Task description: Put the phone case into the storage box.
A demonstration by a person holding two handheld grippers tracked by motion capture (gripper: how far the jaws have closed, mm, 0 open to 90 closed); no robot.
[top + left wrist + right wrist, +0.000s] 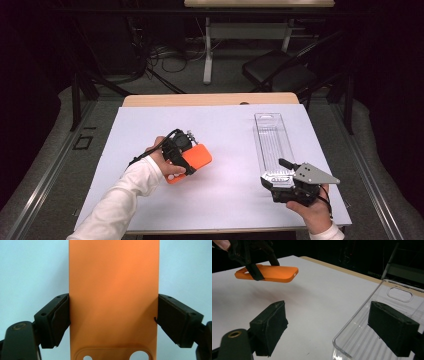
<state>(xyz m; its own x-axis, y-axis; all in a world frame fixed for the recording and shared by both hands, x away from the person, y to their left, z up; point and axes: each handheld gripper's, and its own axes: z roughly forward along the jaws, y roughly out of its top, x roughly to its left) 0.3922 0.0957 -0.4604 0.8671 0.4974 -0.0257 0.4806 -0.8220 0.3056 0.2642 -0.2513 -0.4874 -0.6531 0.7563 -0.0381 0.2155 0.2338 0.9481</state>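
Light falls from overhead onto the pale white table sheet (225, 125), while the room behind it sinks into near black. The high view is soft and grainy. In the right gripper view, the flat orange rubbery phone case (269, 273) casts a faint diffuse shadow, and the clear ribbed plastic tray (372, 322) catches thin glints along its rim.

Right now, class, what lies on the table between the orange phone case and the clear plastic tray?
Nothing: in the high view, bare white table surface separates the orange phone case from the clear plastic tray.
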